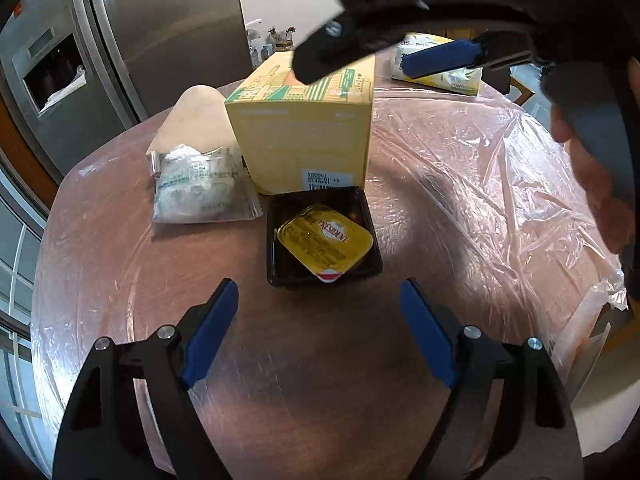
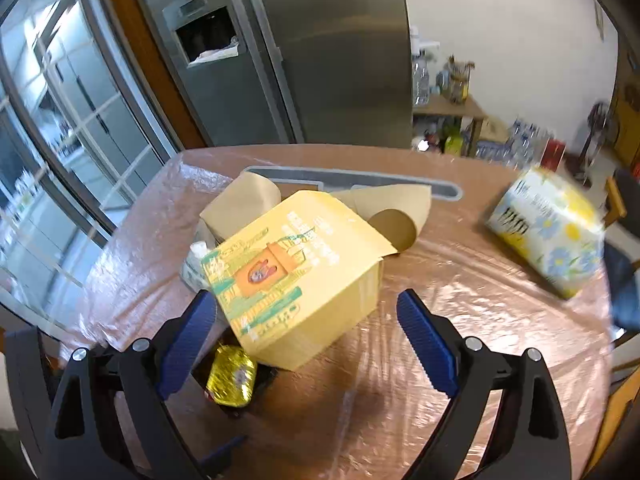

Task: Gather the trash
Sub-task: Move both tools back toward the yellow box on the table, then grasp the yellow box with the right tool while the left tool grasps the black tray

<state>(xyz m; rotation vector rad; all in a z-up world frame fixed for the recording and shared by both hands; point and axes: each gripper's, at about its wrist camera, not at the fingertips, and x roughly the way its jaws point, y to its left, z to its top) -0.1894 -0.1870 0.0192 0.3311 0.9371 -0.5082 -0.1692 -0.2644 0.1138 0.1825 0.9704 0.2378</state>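
Observation:
A yellow carton (image 1: 304, 136) stands mid-table; it also shows in the right wrist view (image 2: 296, 276). In front of it a black tray (image 1: 276, 236) holds a gold butter portion (image 1: 326, 244), also seen in the right wrist view (image 2: 232, 376). A clear bag of crumpled paper (image 1: 200, 188) lies left of the carton, with brown paper (image 1: 196, 120) behind. My left gripper (image 1: 318, 308) is open and empty, just short of the tray. My right gripper (image 2: 304, 320) is open and empty, hovering above the carton; it shows in the left wrist view (image 1: 396, 56) at the top.
The round table (image 1: 460, 200) is covered in wrinkled clear plastic film. A flowered tissue pack (image 2: 548, 228) lies at the far right. A steel fridge (image 2: 300, 60) stands behind the table, a glass door to the left, shelves with bottles at the back right.

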